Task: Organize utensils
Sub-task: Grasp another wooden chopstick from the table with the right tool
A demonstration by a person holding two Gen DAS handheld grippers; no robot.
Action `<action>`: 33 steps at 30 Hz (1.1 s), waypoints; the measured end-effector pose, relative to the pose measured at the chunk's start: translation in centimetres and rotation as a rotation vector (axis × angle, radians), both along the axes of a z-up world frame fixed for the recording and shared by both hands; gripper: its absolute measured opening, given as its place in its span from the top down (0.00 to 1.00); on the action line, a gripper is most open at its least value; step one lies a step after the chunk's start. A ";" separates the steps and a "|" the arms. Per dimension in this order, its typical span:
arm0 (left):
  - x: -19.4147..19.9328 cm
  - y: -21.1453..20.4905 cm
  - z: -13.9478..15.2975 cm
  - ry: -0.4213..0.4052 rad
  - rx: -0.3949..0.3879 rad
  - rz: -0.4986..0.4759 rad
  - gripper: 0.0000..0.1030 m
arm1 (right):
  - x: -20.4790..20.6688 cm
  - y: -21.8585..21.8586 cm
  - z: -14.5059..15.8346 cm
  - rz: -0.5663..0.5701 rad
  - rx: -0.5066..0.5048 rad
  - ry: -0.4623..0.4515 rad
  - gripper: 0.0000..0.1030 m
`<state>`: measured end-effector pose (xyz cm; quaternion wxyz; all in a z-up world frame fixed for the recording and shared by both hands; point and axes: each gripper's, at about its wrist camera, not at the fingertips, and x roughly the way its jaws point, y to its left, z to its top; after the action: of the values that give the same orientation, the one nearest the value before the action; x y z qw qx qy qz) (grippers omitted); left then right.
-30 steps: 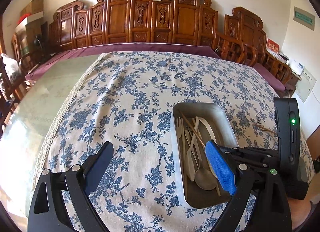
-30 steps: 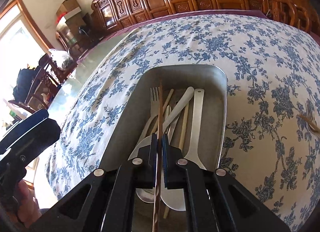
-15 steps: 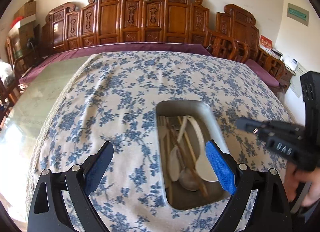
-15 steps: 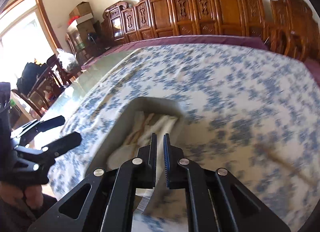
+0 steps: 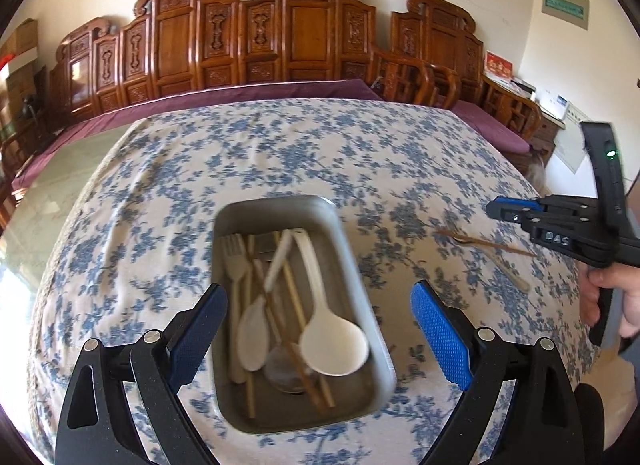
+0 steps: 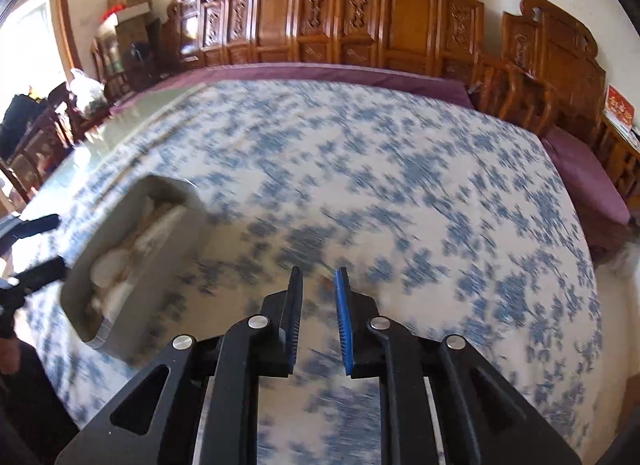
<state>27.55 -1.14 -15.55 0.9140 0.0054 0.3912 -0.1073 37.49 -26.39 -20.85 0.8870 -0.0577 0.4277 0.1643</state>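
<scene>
A grey metal tray point(image 5: 348, 265) sits on the floral tablecloth and holds white spoons point(image 5: 332, 341), a fork point(image 5: 234, 253) and chopsticks point(image 5: 296, 305). My left gripper point(image 5: 316, 325) is open and empty, held above the tray's near end. A loose chopstick point(image 5: 486, 243) and a fork point(image 5: 508, 271) lie on the cloth to the tray's right. My right gripper point(image 6: 318, 297) is open and empty above bare cloth; it shows in the left wrist view point(image 5: 500, 211) near those loose utensils. The tray point(image 6: 120, 301) is blurred at the left of the right wrist view.
The table point(image 5: 280, 153) is covered with a blue-flowered cloth, with bare glass point(image 5: 60, 185) at its left. Carved wooden chairs point(image 5: 304, 33) line the far side and right. The table's right edge point(image 5: 560, 225) is close to the right gripper.
My right gripper let go of the chopstick into the tray, swung right away from the tray and opened. My left gripper stayed open, with the tray now centred under it.
</scene>
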 end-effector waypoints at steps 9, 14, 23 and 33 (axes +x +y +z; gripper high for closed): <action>-0.2 -3.5 -1.0 0.024 0.009 -0.061 0.13 | 1.1 -5.3 -5.3 -0.060 -0.039 0.105 0.53; -0.5 -4.8 -1.5 0.032 0.019 -0.087 0.13 | 1.3 -6.6 -6.9 -0.058 -0.039 0.140 0.53; -1.3 -7.1 -2.2 0.047 0.028 -0.133 0.13 | 0.5 -6.2 -6.7 0.004 -0.082 0.170 0.79; -2.7 -9.6 -2.5 0.061 0.033 -0.175 0.13 | -2.9 -6.0 -6.5 0.064 -0.137 0.191 0.94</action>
<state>24.89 -10.73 -18.05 0.8885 0.0515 0.4188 -0.1802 34.56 -32.44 -27.36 0.8304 -0.1157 0.5185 0.1679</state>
